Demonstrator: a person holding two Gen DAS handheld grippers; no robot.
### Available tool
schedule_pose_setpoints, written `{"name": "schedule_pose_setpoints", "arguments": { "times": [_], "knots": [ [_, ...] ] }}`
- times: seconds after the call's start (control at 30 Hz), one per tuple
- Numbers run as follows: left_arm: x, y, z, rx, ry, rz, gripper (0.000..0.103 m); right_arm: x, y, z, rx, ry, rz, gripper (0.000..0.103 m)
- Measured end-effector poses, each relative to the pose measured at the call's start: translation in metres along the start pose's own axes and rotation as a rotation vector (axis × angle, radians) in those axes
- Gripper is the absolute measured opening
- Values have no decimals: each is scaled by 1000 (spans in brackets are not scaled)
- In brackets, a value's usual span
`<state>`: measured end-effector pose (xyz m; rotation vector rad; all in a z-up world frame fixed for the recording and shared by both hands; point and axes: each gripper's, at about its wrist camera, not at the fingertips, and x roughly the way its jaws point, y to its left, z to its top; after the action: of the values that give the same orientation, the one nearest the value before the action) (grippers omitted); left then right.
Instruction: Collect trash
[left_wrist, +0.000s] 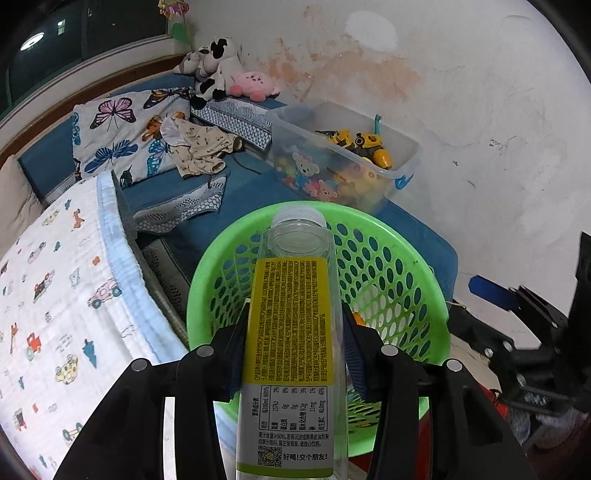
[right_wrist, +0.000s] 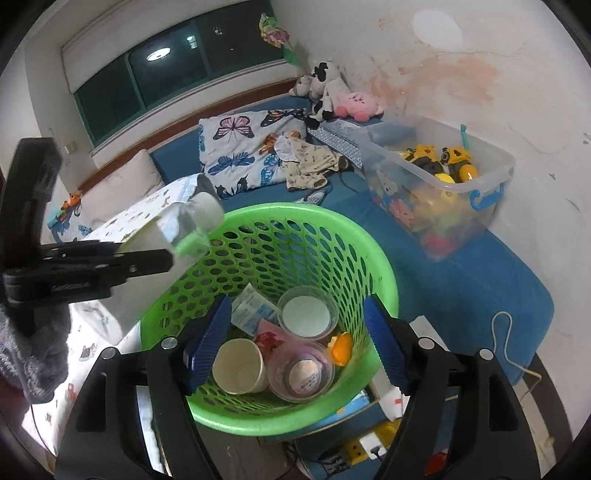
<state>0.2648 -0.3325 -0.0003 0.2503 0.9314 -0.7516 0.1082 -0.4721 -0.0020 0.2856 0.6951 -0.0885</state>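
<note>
holding the empty juice bottle (left_wrist: 291, 332) pinched in my left gripper (left_wrist: 295, 354), cap end over the green basket (left_wrist: 413, 258). from the right wrist, my right gripper (right_wrist: 295, 339) hangs spread above paper cups (right_wrist: 240, 367) inside. next, i'd tip forward and release.

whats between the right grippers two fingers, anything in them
Nothing is gripped: the right gripper is open. In the right wrist view the gap shows only the green basket below, with a paper cup and other trash inside.
</note>
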Motion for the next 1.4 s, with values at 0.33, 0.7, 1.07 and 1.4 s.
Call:
{"name": "schedule_pose_setpoints", "arguments": {
  "times": [0.33, 0.7, 1.07, 1.4],
  "knots": [
    [-3, 3, -2, -25, -13, -15, 62, -4, 8, -8, 5, -2, 25, 74],
    [-75, 29, -44, -70, -127, 63, 76, -20, 39, -22, -24, -3, 69, 81],
    [-151, 48, -107, -77, -231, 224, 93, -38, 102, -40, -104, 14, 91, 88],
    [-195, 69, -164, -153, -267, 329, 96, -56, 150, -60, -160, 34, 107, 92]
  ]
}}
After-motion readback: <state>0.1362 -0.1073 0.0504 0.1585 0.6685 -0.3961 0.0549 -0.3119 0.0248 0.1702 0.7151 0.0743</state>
